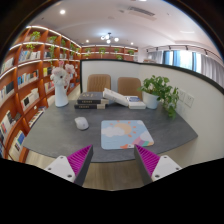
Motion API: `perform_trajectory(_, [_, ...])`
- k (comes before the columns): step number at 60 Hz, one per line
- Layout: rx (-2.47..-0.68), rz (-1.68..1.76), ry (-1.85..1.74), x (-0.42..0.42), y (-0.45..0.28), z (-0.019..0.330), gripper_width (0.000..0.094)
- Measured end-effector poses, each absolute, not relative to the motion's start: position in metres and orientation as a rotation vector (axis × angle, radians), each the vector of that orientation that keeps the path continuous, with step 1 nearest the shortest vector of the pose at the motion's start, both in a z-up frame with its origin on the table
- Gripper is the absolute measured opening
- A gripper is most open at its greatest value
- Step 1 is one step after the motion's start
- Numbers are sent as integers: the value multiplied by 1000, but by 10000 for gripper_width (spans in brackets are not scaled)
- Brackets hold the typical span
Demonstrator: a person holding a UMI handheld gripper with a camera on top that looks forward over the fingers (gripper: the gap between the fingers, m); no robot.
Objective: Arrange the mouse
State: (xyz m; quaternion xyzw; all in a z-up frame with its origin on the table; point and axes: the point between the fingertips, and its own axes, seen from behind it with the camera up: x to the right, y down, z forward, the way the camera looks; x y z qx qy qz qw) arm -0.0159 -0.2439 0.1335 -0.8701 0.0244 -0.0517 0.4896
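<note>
Lying beyond open gripper [112, 163]: mouse [82, 123], apart.

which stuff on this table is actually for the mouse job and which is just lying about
For the job:
- mouse, on the grey table, left of the mat
- mouse mat, beyond the fingers
- gripper, open, holding nothing

Just lying about:
- stacked books
- open book
- potted plant
- white vase of flowers
- two chairs
- bookshelves

A library-like office: bookshelves [25, 75], desk [60, 140], chairs [99, 83].
</note>
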Motion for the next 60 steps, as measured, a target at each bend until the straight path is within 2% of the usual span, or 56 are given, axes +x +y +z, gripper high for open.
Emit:
perform_trajectory(11, [-2263, -45, -9, -83, -247, 55, 838])
perform_trajectory(21, [-2324, 3, -42, -127, -203, 17, 841])
perform_trajectory(39, [-2347, 7, -41, -159, -83, -5, 844])
perform_trajectory(60, [-2365, -64, 38, -148, 22, -13, 843])
